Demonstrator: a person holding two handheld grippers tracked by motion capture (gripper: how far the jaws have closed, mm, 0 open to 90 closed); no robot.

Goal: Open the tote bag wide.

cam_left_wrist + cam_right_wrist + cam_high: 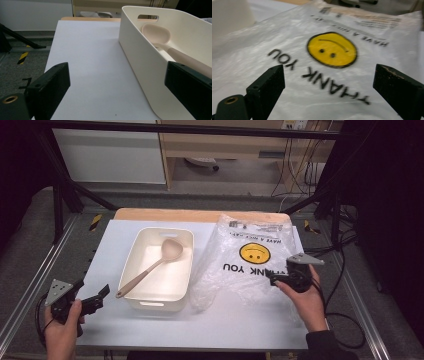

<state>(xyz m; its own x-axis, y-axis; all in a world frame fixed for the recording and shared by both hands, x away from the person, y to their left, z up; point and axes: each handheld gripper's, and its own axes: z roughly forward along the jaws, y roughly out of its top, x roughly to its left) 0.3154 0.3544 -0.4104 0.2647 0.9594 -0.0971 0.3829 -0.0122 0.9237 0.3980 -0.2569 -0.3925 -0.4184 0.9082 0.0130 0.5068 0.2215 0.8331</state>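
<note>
Progress, as judged from the present lay of things: the spoon (150, 268) lies inside the cream bin (186, 270), bowl toward the far wall and handle resting over the near left rim, so any placing of it looks complete. The plastic bag (250, 257) lies spread flat and appears empty. Work on the bag seems to be what remains or is just under way; which step that is cannot be fixed from the frames.

Near edge of the table, left corner: the left gripper (102, 295) is held low, just off the bin's near left corner. In the left gripper view its jaws stand wide apart, nothing between them but bare table (95, 75) and the bin's side wall (140, 62). It touches nothing.

Right side, nearer the middle of the right edge: the right gripper (272, 279) points in over the bag's right border. In the right gripper view its jaws stand wide, the printed bag (329, 50) lying beyond them, no film pinched. It holds nothing.

Farther back: the bag's printed top end reaches the far right corner of the table; the bin sits centre-left, its right wall just beside the bag's crumpled left border.
</note>
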